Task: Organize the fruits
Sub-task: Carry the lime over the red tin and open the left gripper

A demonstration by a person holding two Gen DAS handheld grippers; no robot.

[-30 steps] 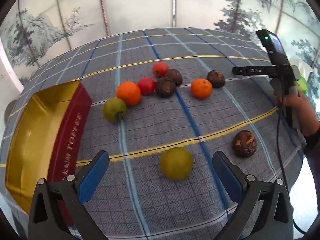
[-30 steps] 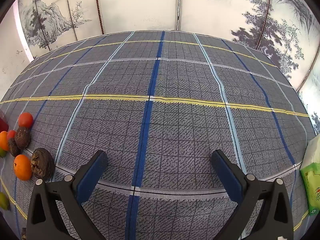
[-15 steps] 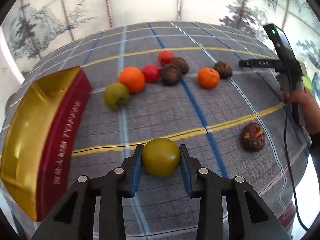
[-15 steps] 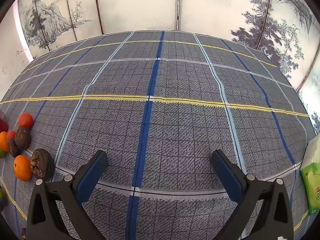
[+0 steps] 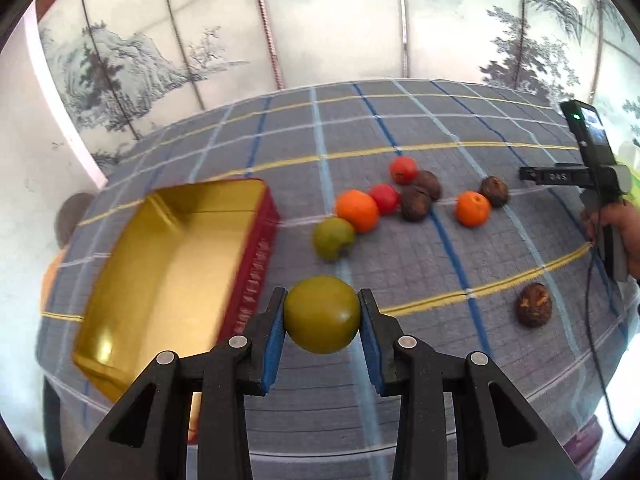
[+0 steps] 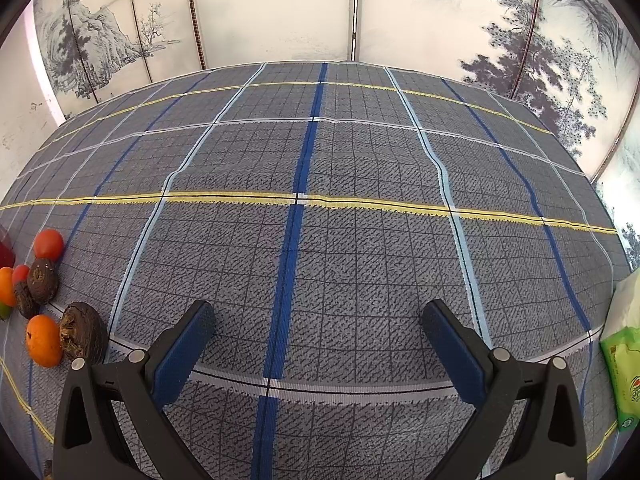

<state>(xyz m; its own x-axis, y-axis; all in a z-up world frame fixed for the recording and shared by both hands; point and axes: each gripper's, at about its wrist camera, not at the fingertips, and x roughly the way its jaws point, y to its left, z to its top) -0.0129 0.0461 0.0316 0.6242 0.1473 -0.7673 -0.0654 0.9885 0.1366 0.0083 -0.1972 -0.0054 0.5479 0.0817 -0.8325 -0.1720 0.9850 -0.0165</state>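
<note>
My left gripper is shut on a green fruit, lifted above the checked cloth. Just to its left lies a gold tin with a red side, tilted in the view. Beyond sit a second green fruit, two oranges, two red fruits and several dark brown fruits; one brown fruit lies alone at the right. My right gripper stands open over bare cloth, with an orange and a brown fruit at its left.
A person's hand holds the other gripper handle at the right edge of the left wrist view. A green packet lies at the table's right edge. Painted screens stand behind the table.
The left gripper went from open around the green fruit to shut on it, then rose and swung toward the gold tin. The right gripper has not moved.
</note>
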